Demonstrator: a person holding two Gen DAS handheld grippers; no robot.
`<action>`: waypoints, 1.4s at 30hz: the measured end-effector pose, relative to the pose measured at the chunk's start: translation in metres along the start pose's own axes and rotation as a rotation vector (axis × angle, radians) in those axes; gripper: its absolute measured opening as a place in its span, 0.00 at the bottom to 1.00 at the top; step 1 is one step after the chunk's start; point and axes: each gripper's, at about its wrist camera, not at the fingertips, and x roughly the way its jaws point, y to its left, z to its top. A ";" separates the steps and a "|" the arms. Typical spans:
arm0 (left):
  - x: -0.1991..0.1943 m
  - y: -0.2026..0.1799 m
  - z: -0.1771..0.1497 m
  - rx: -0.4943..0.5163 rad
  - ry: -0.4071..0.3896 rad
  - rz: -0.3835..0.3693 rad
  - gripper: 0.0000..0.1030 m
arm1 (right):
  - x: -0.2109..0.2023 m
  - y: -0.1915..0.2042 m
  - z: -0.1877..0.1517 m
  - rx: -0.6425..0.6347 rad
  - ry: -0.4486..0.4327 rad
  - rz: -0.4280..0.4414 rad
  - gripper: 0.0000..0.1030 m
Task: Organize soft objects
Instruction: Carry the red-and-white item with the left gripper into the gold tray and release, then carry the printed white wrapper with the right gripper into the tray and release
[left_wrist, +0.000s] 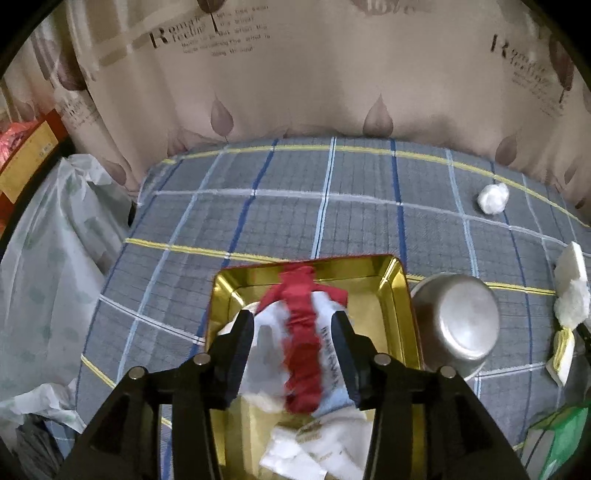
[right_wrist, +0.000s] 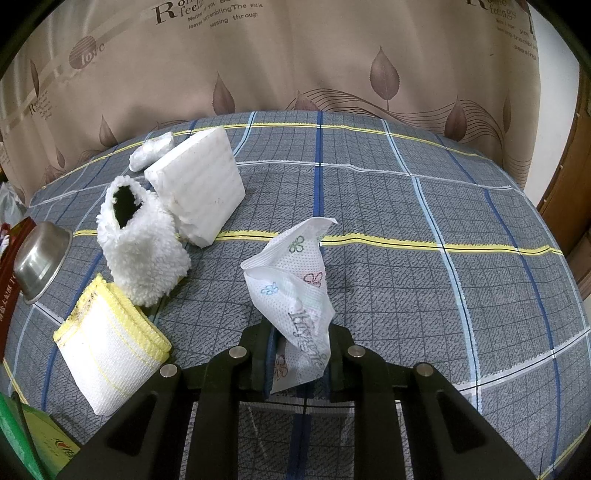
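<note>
In the left wrist view my left gripper (left_wrist: 295, 339) hangs over a gold tin tray (left_wrist: 400, 295) and holds a white cloth bundle with a red fabric strip (left_wrist: 301, 343) between its fingers. White tissue pieces (left_wrist: 314, 450) lie in the tray's near end. In the right wrist view my right gripper (right_wrist: 299, 354) is shut on a white tissue printed with small flowers (right_wrist: 291, 273), which stands up above the checked bedsheet. A white fluffy slipper (right_wrist: 142, 247), a white foam block (right_wrist: 201, 184) and a folded white cloth with yellow edging (right_wrist: 110, 354) lie to its left.
An upturned steel bowl (left_wrist: 460, 325) sits right of the tray; it also shows in the right wrist view (right_wrist: 40, 258). A cotton wad (left_wrist: 493, 197) lies far right. A small wrapped white roll (right_wrist: 151, 149) lies behind the foam block. A green box (right_wrist: 33, 446) is at the near left. Plastic bags (left_wrist: 55, 258) hang left of the bed.
</note>
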 end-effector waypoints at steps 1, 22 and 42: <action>-0.007 0.002 -0.003 0.000 -0.018 -0.004 0.43 | 0.000 0.000 0.000 -0.001 0.000 -0.001 0.19; -0.029 0.061 -0.093 -0.136 -0.065 0.107 0.44 | -0.010 0.011 0.020 0.005 0.019 -0.008 0.12; -0.030 0.105 -0.112 -0.275 -0.095 0.123 0.44 | -0.095 0.105 0.046 -0.130 -0.062 0.121 0.12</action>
